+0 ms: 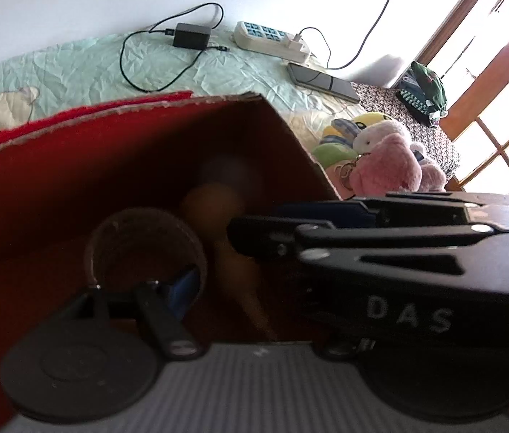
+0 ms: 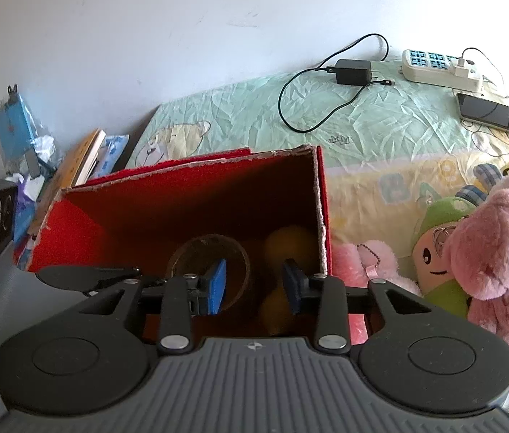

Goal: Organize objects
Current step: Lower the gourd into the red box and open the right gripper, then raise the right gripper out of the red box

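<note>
A red cardboard box [image 2: 197, 195] stands open on the bed. Inside it are a clear glass cup [image 2: 197, 252] and a yellow toy [image 2: 287, 241], dim in the shadow. My right gripper [image 2: 254, 285] hovers over the box's near edge, open, its blue pads apart with nothing pressed between them. In the left wrist view the same box [image 1: 74, 166], the cup [image 1: 139, 238] and the blurred yellow toy [image 1: 211, 205] show. My left gripper [image 1: 254, 288] reaches in from the left; one blue pad is bare, and the other finger is hidden behind the right gripper [image 1: 261, 222].
Plush toys [image 2: 488, 249] lie right of the box on the bedsheet [image 2: 380, 119]. Further back are a black charger [image 2: 353, 71] with its cable, a power strip [image 2: 438, 66] and a phone [image 2: 496, 115]. Books and bags [image 2: 74, 158] are stacked at the left by the wall.
</note>
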`<move>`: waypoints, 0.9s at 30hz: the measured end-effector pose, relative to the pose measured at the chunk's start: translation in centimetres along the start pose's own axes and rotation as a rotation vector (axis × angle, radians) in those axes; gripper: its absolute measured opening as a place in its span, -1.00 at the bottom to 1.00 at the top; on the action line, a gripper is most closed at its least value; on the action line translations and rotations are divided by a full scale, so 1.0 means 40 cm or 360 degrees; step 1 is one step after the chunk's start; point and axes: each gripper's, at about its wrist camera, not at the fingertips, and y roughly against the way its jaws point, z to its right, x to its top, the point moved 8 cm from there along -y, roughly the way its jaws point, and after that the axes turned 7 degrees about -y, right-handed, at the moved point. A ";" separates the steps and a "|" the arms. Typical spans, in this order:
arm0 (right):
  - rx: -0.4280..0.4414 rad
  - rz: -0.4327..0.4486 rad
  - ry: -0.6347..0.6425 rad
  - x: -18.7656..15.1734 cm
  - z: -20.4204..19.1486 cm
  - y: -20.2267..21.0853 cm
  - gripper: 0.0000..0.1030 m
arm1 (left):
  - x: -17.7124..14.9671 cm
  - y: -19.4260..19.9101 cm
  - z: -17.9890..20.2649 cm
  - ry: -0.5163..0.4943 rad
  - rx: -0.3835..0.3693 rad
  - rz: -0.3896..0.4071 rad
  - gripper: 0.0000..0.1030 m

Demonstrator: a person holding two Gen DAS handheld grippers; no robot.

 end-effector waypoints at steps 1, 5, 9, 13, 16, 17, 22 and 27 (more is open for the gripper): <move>0.0004 0.0006 -0.0011 0.000 0.003 0.003 -0.30 | 0.000 0.000 0.000 0.0006 -0.0003 -0.0002 0.37; 0.0047 0.0016 -0.0065 -0.005 0.013 0.012 -0.33 | -0.001 -0.001 0.002 0.0001 0.0023 -0.0006 0.37; 0.0042 0.0030 -0.0067 -0.008 0.013 0.016 -0.37 | -0.001 -0.002 0.005 -0.0021 0.0088 -0.0017 0.37; 0.0050 0.0039 -0.0080 -0.012 0.016 0.020 -0.40 | -0.001 -0.002 0.004 -0.0040 0.0180 -0.0027 0.37; 0.0052 0.0037 -0.0086 -0.015 0.016 0.024 -0.41 | -0.007 -0.005 0.001 -0.0040 0.0236 -0.0048 0.37; 0.0051 0.0033 -0.0087 -0.017 0.016 0.025 -0.41 | -0.010 -0.005 -0.001 -0.0039 0.0248 -0.0054 0.37; 0.0062 0.0033 -0.0083 -0.023 0.014 0.036 -0.39 | -0.016 0.012 -0.003 -0.0039 0.0342 -0.0050 0.37; 0.0084 0.0049 -0.0076 -0.022 0.012 0.052 -0.39 | -0.014 0.043 -0.001 -0.0061 0.0493 -0.0035 0.41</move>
